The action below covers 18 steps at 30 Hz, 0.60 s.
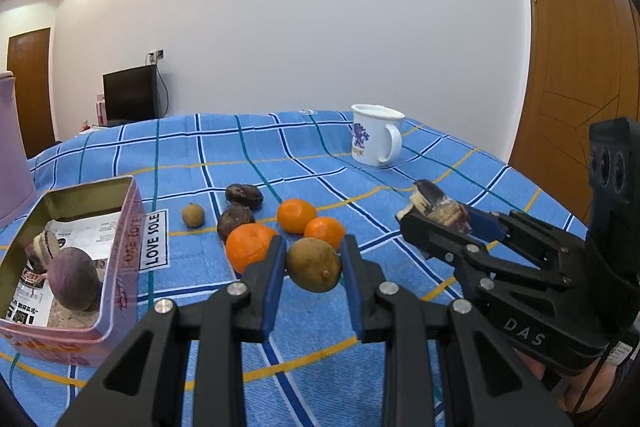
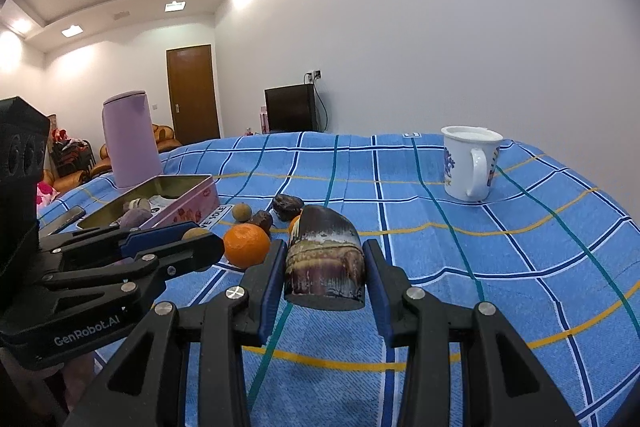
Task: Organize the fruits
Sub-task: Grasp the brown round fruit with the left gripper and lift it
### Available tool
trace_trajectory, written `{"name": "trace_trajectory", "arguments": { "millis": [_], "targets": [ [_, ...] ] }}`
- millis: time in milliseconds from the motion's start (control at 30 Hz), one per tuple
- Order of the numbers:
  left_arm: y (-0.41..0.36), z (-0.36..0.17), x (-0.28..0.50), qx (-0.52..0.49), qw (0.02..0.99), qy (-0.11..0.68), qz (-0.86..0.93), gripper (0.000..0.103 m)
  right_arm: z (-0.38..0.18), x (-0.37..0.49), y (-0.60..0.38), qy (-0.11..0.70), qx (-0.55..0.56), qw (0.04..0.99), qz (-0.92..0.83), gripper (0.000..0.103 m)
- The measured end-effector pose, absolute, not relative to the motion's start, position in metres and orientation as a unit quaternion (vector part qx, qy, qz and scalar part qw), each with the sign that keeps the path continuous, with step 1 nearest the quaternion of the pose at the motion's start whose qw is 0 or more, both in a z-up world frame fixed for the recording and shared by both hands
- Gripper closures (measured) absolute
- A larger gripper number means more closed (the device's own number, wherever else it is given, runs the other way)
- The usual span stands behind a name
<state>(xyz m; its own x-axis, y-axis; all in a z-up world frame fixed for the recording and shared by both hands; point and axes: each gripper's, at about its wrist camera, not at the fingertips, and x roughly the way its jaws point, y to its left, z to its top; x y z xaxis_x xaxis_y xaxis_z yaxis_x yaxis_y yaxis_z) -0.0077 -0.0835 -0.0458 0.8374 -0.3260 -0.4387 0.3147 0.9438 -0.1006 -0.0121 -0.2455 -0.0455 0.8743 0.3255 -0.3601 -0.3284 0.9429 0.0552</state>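
Blue checked cloth covers the bench. Both hands are loaded.

Left gripper: fingers pinching a small brown-green round fruit, held just clear of the cloth and near the fruit pile. Right gripper: fingers pinching a dark, stubby chunk of fruit, cut face toward the camera, long axis running away along the fingers. In the left view the same chunk shows out to the right, pointing far-left.

Loose on the cloth: three oranges, two dark wrinkled fruits, one small brown round fruit, all bunched just beyond the left fingers.

Pink tin sits at the near left, open, with a purple round fruit and another piece already inside on printed paper. White mug stands far right, well apart from the pile. Lilac jug stands behind the tin.

Key relation, my read: the tin lies left of both grippers, and the left hand is plainly the nearer one, with nothing between its fingers and the tin's right wall. Right hand would have to cross over the pile and the left gripper to reach it, so left likely drops first. Tin's long axis runs near-to-far, and there looks to be free floor at its near end.
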Motion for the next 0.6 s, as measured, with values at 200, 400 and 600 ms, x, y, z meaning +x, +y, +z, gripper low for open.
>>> {"name": "trace_trajectory", "arguments": {
  "millis": [200, 400, 600],
  "targets": [
    [-0.085, -0.044, -0.013, -0.004, 0.963, 0.215, -0.164, 0.074, -0.045, -0.015, -0.248, 0.177, 0.003, 0.969, 0.175, 0.062],
    [-0.086, -0.043, -0.017, -0.002, 0.964, 0.208, -0.163, 0.074, -0.044, -0.015, -0.251, 0.172, 0.007, 0.969, 0.176, 0.062],
    [-0.085, -0.042, -0.021, -0.004, 0.966, 0.2, -0.162, 0.074, -0.043, -0.021, -0.253, 0.156, 0.014, 0.97, 0.185, 0.062]
  ]
}}
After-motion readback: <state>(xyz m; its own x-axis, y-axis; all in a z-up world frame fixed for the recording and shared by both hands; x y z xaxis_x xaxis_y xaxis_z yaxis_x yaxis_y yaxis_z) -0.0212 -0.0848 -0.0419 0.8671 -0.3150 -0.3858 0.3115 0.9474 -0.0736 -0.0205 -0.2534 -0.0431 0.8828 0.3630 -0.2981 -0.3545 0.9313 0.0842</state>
